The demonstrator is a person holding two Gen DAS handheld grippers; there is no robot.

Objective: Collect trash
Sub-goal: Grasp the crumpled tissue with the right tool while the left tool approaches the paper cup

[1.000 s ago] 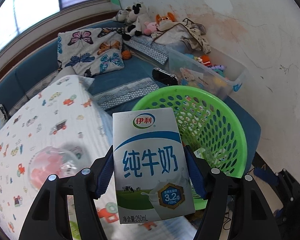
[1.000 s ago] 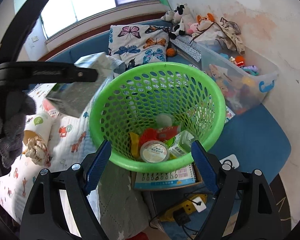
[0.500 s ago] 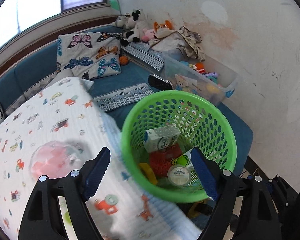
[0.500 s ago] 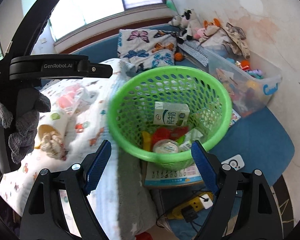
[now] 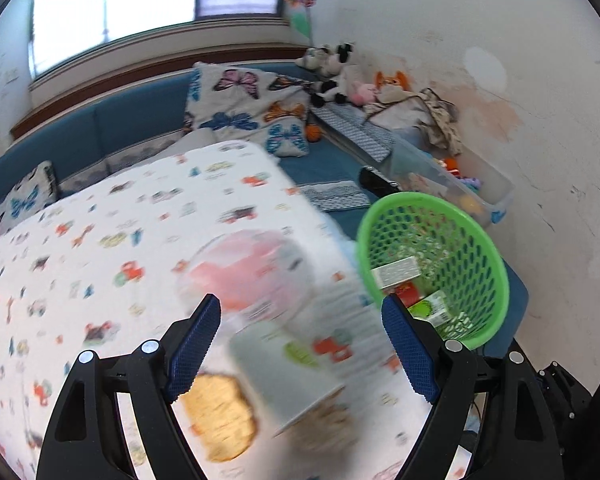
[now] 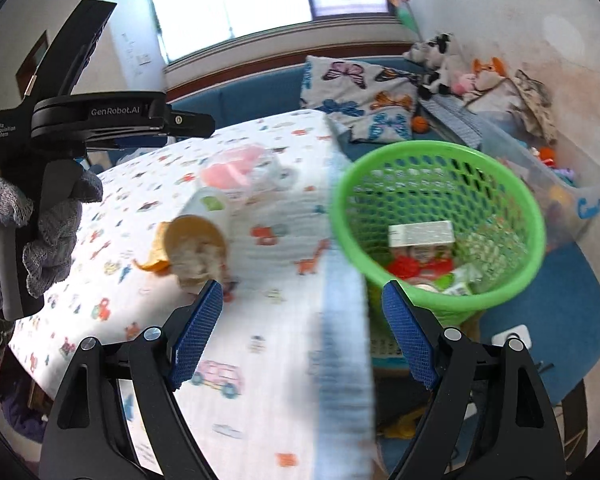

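Far left in the right wrist view: a gloved hand gripping the left gripper's black handle, above the patterned surface; left gripper spread wide, nothing between its blue pads, hovering over the surface; directly ahead of it, between the fingers, a paper cup lying on its side, long axis slanting from its open mouth at lower left, stuffed with crumpled paper, up to the right; just beyond, touching or nearly so, a blurred clear pink bag; right gripper likewise wide open and empty, near the surface's edge; off to the right, well apart from both grippers, a green basket holding a milk carton lying flat, long axis left to right, over red and green wrappers.
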